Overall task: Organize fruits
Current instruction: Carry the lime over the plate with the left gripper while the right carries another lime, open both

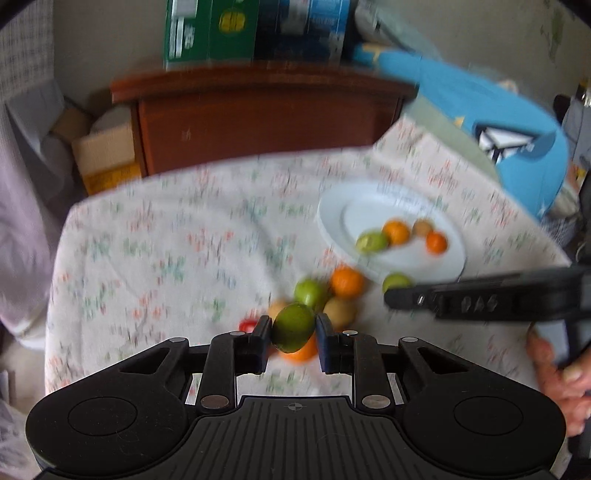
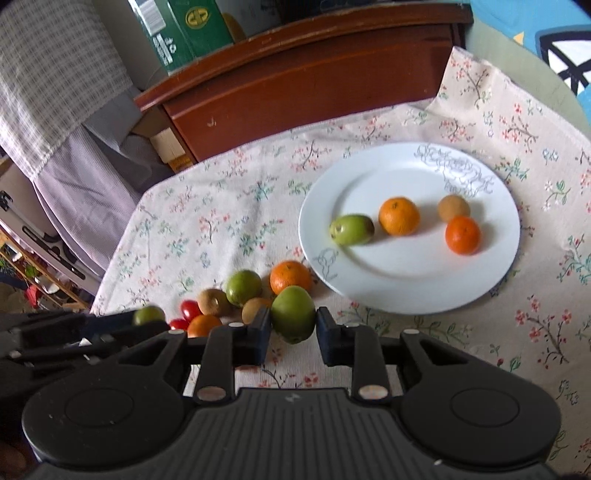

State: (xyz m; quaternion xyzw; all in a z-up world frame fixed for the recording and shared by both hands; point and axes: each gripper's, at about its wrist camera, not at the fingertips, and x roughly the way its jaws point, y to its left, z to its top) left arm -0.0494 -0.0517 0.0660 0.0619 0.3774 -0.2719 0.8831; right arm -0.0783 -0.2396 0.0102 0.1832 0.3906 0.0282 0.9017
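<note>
My left gripper [image 1: 293,334] is shut on a green fruit [image 1: 291,321], held just above the pile of loose fruit; the left wrist view is blurred. My right gripper [image 2: 293,326] is shut on another green fruit [image 2: 291,308] at the near edge of that pile. The pile holds an orange [image 2: 290,277], a green fruit [image 2: 243,286], two kiwis [image 2: 213,302], cherry tomatoes [image 2: 189,308] and a second orange [image 2: 203,325]. The white plate [image 2: 406,288] carries a green fruit [image 2: 351,229], two oranges [image 2: 399,216] and a kiwi [image 2: 453,207].
A floral cloth [image 2: 229,206] covers the table. A brown wooden cabinet [image 2: 314,77] stands behind it, with green boxes [image 2: 184,29] on top. Blue fabric [image 1: 480,103] lies at the far right. A hand [image 1: 557,373] grips the right tool's handle.
</note>
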